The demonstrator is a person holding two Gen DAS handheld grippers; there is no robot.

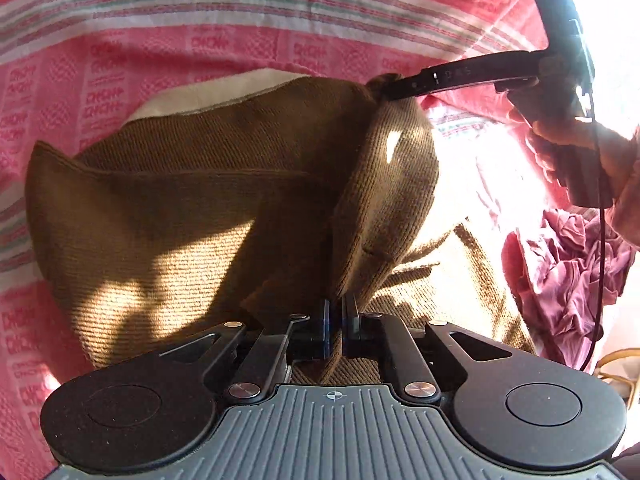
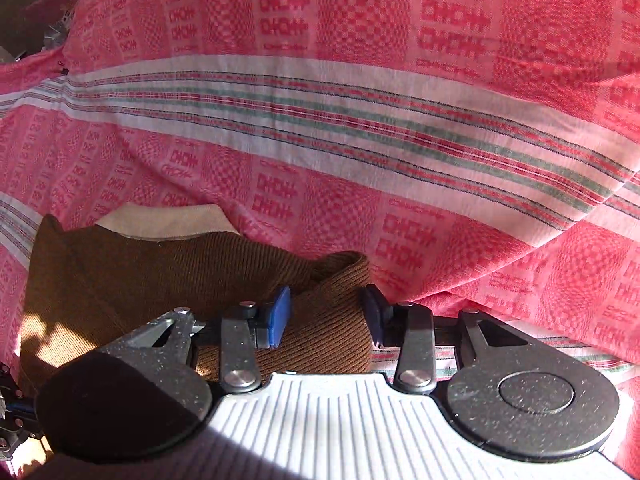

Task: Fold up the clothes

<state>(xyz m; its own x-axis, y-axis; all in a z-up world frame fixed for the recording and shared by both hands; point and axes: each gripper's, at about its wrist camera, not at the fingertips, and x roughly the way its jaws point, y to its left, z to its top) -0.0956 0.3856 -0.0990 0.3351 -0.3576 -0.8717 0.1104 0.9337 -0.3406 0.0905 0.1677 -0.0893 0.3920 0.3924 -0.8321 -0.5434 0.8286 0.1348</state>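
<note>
A brown ribbed knit sweater [image 1: 180,200] with a cream band [image 1: 224,92] at its far edge lies on a pink patterned sheet [image 1: 240,40]. My left gripper [image 1: 336,320] is shut on a fold of the sweater at its near edge. My right gripper [image 1: 386,90] comes in from the upper right, held by a person's hand [image 1: 560,136], and pinches a raised part of the sweater. In the right wrist view the right gripper [image 2: 327,304] has a thick roll of the brown sweater [image 2: 140,272] filling the gap between its blue pads [image 2: 280,316].
The sheet [image 2: 400,60] has white bands with green and red stripes and covers the whole surface. A crumpled maroon garment [image 1: 568,272] lies at the right, under the right hand. A black cable [image 1: 600,280] hangs from the right gripper.
</note>
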